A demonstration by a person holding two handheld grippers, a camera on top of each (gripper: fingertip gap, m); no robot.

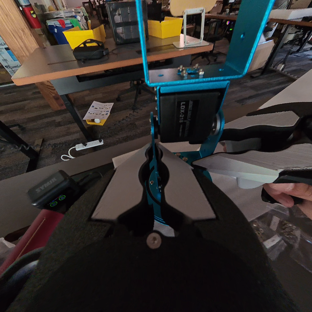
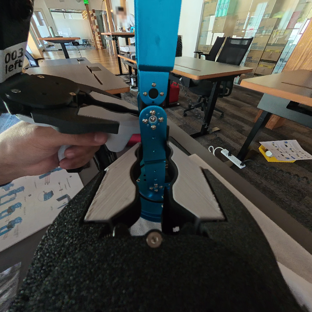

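Note:
A blue metal robot arm point(image 1: 236, 42) with a black servo point(image 1: 189, 118) stands upright on a round blue base point(image 2: 150, 211) on the table. My left gripper point(image 1: 154, 146) is shut on the thin edge of the arm's lower blue bracket, just below the servo. It also shows at the left of the right wrist view point(image 2: 133, 119), reaching the arm from the side. My right gripper point(image 2: 154, 146) is shut on the flat face of the same lower bracket point(image 2: 152, 121). In the left wrist view it point(image 1: 209, 148) comes in from the right and clamps the bracket.
A black charger with green lights point(image 1: 50, 194) and a red object point(image 1: 33, 236) lie at the left. A printed instruction sheet point(image 2: 25, 202) and clear bags of parts point(image 1: 278, 236) lie on the table. A hand point(image 2: 42, 148) holds the left gripper. Desks, chairs and a power strip point(image 1: 89, 144) lie beyond the table edge. My two grippers' fingertips are within a few centimetres of each other.

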